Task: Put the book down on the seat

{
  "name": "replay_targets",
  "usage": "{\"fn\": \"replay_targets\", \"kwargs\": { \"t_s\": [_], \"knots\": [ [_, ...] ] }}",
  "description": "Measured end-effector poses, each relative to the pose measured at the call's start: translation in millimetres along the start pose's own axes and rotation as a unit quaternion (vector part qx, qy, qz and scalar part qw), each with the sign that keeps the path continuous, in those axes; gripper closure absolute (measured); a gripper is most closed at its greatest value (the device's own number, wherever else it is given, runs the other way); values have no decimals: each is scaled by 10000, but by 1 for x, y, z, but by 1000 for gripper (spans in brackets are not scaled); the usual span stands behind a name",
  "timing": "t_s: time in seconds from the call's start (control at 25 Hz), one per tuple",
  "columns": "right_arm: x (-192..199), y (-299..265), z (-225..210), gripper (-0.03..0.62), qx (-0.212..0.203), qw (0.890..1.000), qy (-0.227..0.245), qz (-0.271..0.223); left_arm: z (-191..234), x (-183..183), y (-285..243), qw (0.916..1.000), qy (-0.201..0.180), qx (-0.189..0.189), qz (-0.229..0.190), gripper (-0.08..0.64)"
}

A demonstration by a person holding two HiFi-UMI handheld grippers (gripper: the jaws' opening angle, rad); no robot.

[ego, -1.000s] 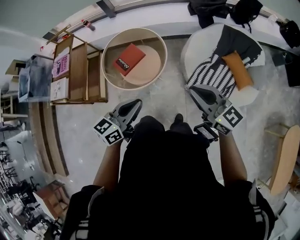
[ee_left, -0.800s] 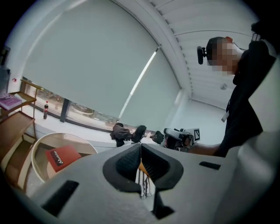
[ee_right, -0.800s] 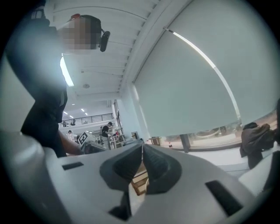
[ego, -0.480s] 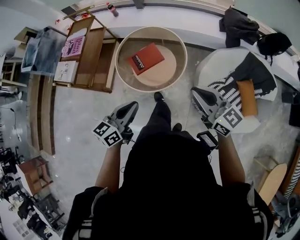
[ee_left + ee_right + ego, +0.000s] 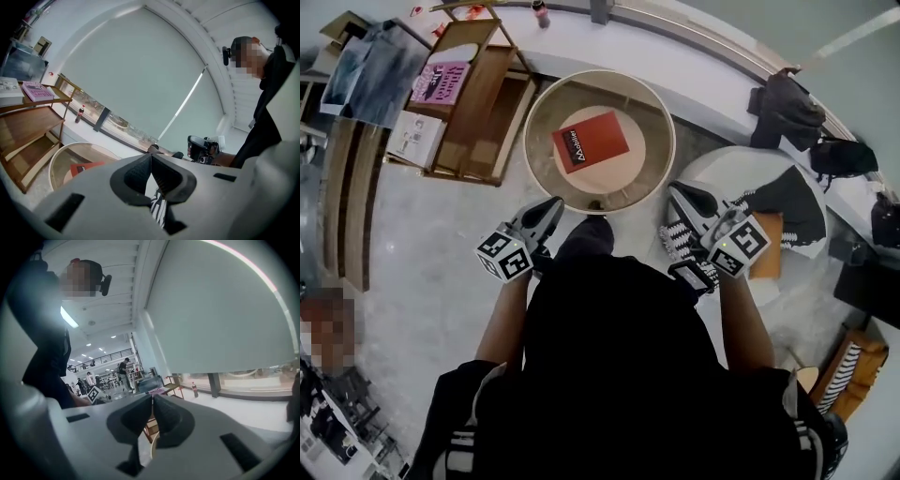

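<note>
A red book [image 5: 591, 141] lies flat on the pale disc inside the round, high-rimmed wooden seat [image 5: 661, 122]. My left gripper [image 5: 553, 204] is near the seat's front-left rim, shut and empty. My right gripper [image 5: 675, 192] is by the front-right rim, also shut with nothing held. In the left gripper view the jaws [image 5: 151, 157] meet in a closed line, with the book [image 5: 86, 167] and the seat rim [image 5: 61, 152] low on the left. The right gripper's jaws [image 5: 153, 399] are pressed together too, and the left gripper's marker cube [image 5: 95, 393] shows beyond them.
A wooden shelf [image 5: 473, 112] left of the seat holds a pink book [image 5: 442, 82] and a white one [image 5: 415, 139]. A white round seat with striped fabric [image 5: 769, 202] stands to the right. Dark bags [image 5: 783, 108] and a bottle [image 5: 541, 11] sit on the window ledge.
The person has stepped toward the round seat, and both grippers, still shut, now reach close to its front rim. The book has stayed in place on the seat.
</note>
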State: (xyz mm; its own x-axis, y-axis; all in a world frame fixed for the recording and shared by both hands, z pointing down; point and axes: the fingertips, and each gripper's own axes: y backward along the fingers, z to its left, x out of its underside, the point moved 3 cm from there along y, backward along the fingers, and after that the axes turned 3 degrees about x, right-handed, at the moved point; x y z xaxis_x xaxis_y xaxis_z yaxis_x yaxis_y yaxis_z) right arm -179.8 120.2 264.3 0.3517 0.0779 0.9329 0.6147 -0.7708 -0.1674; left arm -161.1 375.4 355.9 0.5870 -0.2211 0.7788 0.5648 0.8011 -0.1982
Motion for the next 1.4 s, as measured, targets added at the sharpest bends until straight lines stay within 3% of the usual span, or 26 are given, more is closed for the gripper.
{"fn": "replay_targets", "kwargs": {
  "t_s": [0.28,0.52,0.64,1.0,1.24,1.4],
  "knots": [
    [-12,-88,-47,561,-84,9996,-193,197,71,-14,-28,9982,537,-75,239,535],
    [13,-135,-84,561,-403,9947,-711,623,109,21,-50,9892,1357,-550,-68,534],
    [27,-152,-106,561,-529,9916,-885,775,124,31,-58,9843,1551,-805,-233,534],
    [96,-196,-178,557,-963,9750,-1286,1535,169,67,-59,9662,1882,-1705,-439,534],
    [155,-215,-224,460,-1053,9649,-1363,1980,208,94,-68,9572,1909,-2129,-451,527],
    [203,-226,-242,436,-1183,9540,-1346,2403,238,111,-71,9489,2078,-2304,-574,448]
  ]
}}
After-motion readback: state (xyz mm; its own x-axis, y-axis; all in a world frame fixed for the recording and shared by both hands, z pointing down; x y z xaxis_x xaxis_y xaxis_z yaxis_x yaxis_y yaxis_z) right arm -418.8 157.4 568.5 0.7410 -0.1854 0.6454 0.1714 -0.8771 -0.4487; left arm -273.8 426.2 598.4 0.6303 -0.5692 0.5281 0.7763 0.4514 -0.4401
